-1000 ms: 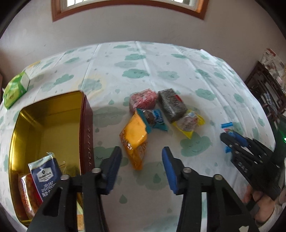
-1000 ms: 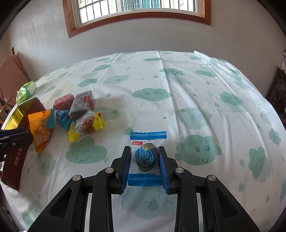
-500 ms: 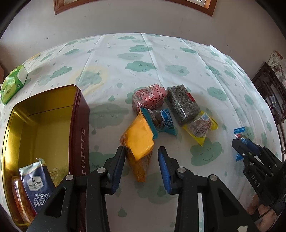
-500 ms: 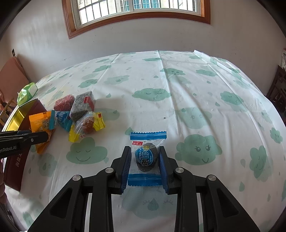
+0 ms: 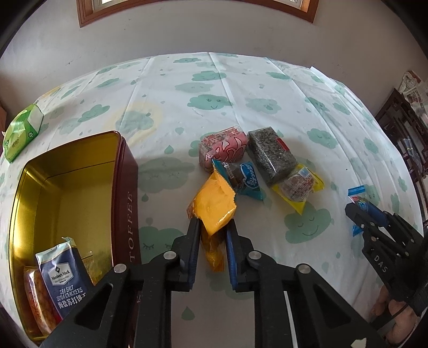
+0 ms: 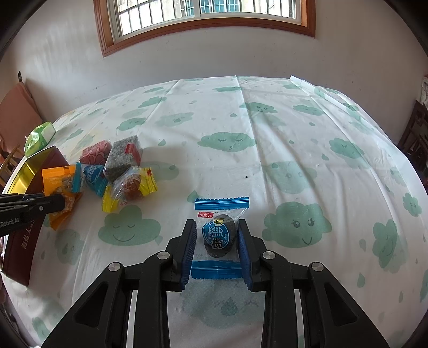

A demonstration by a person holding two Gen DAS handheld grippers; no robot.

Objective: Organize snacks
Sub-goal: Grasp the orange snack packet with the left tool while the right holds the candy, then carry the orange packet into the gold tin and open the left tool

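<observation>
Two grippers are showing over a cloud-print tablecloth [image 6: 267, 128]. Left gripper [image 5: 212, 230] is clamping its blue-padded fingers [image 5: 231, 251] on the lower end of an orange snack packet [image 5: 215, 206], the packet's upper end sticking up past the fingertips and overlapping a teal-blue packet [image 5: 244, 180]. Right gripper [image 6: 216, 238] is pinching a blue-and-clear candy packet [image 6: 218, 235] with a dark round sweet inside, both pads pressing its sides; whether the packet is resting on the cloth or lifted clear, cannot tell. Four other snacks are lying clustered just beyond the orange one: the teal-blue packet, a pink wrapped block [image 5: 222, 148], a dark speckled block [image 5: 271, 155] and a yellow-ended wrapped sweet [image 5: 298, 186], all touching or overlapping their neighbours. Open tin [image 5: 125, 187] with gold inside and dark red wall reading TOFFEE is sitting to the left of the cluster, near but apart. Inside its near end a navy sea salt cracker pack [image 5: 65, 278] is leaning upright beside an orange-red packet [image 5: 36, 297]. Green tissue pack [image 5: 22, 132] is lying at the far left table edge, well apart from the tin. Wood-framed window [image 6: 203, 16] is showing on the wall behind.
</observation>
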